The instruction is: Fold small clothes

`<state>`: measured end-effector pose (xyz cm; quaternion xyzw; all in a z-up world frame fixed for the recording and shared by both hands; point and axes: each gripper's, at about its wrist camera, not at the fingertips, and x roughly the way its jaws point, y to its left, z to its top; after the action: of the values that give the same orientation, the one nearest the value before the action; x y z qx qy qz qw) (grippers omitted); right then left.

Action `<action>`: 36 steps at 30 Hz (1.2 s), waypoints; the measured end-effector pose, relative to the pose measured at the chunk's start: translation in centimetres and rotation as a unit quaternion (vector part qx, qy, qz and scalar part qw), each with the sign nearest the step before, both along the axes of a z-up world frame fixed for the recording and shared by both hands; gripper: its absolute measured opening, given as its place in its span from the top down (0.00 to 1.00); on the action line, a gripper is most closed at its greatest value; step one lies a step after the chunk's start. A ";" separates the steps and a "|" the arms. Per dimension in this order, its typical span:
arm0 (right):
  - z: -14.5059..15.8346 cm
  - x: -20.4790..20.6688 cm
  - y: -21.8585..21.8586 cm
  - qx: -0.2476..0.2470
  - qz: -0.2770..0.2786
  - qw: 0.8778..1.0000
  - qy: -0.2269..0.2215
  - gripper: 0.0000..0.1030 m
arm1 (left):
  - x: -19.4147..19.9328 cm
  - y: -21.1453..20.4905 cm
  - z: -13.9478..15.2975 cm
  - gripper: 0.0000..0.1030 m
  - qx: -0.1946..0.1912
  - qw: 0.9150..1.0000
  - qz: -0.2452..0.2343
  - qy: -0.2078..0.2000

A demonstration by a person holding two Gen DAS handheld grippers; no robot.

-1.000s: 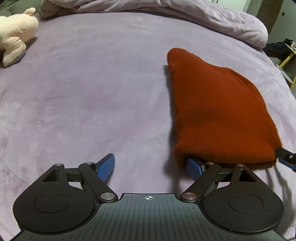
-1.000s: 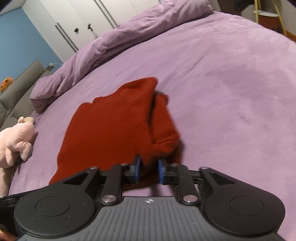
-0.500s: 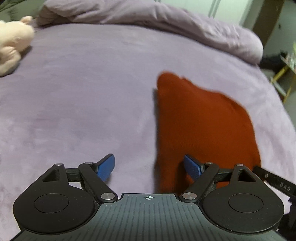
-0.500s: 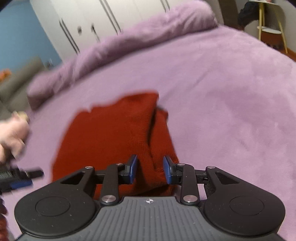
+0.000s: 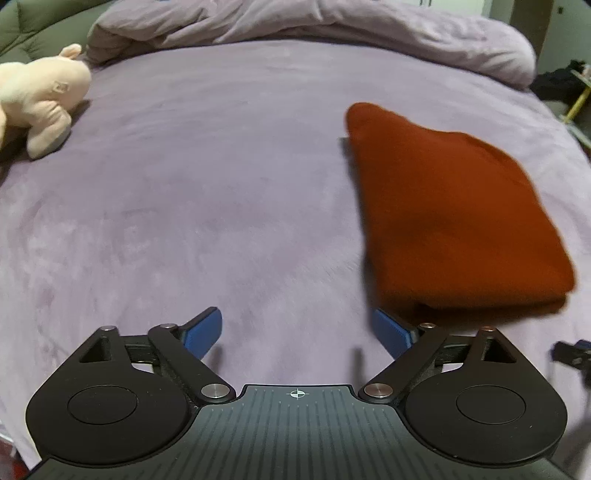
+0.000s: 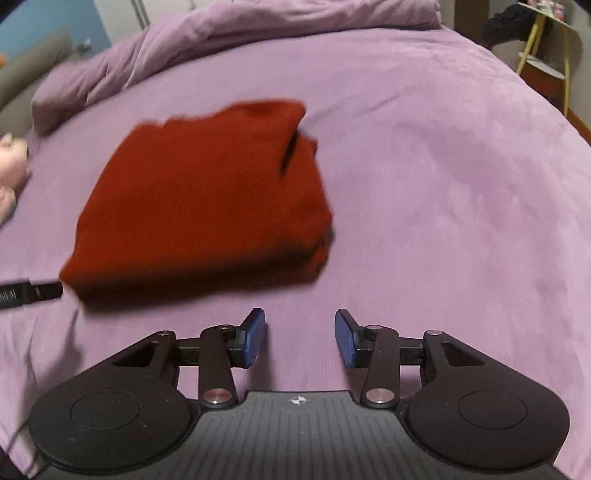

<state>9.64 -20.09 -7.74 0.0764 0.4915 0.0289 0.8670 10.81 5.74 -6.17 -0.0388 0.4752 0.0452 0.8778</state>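
A rust-red knitted garment (image 5: 454, 218) lies folded flat on the purple bed cover; it also shows in the right wrist view (image 6: 207, 199). My left gripper (image 5: 306, 334) is open and empty, just in front of the garment's near left corner, apart from it. My right gripper (image 6: 300, 338) is open and empty, a little in front of the garment's near right corner. The tip of the left gripper (image 6: 29, 293) shows at the garment's left edge in the right wrist view.
A pink plush toy (image 5: 37, 96) lies at the far left of the bed cover (image 5: 207, 192). A bunched purple duvet (image 5: 332, 26) runs along the back. A yellow-legged side table (image 6: 546, 55) stands beyond the bed's right edge.
My right gripper has let go of the garment's edge, opened and drawn back. My left gripper has drawn back from the garment too. The garment now lies flat.
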 end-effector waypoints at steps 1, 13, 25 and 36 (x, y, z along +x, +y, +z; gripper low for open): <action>0.2 -0.6 0.3 -0.002 0.001 1.000 0.000 0.38 | -0.5 -0.2 0.2 0.06 -0.005 1.000 -0.002 -0.002; 4.7 -0.8 4.2 -0.032 0.020 0.999 0.005 0.13 | -1.1 -3.0 3.2 0.05 0.020 0.998 -0.063 0.015; 5.6 -0.9 5.5 -0.069 0.023 0.997 0.012 0.13 | -1.3 -3.2 3.4 0.05 -0.003 0.996 -0.072 0.050; 5.9 -0.9 5.8 -0.082 0.023 0.996 0.014 0.13 | -1.6 -3.5 3.7 0.05 0.002 0.995 -0.081 0.052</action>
<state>8.69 -14.32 -1.80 -0.0058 0.5060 0.0074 0.8625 9.20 2.22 -2.51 0.0037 0.5215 -0.0227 0.8529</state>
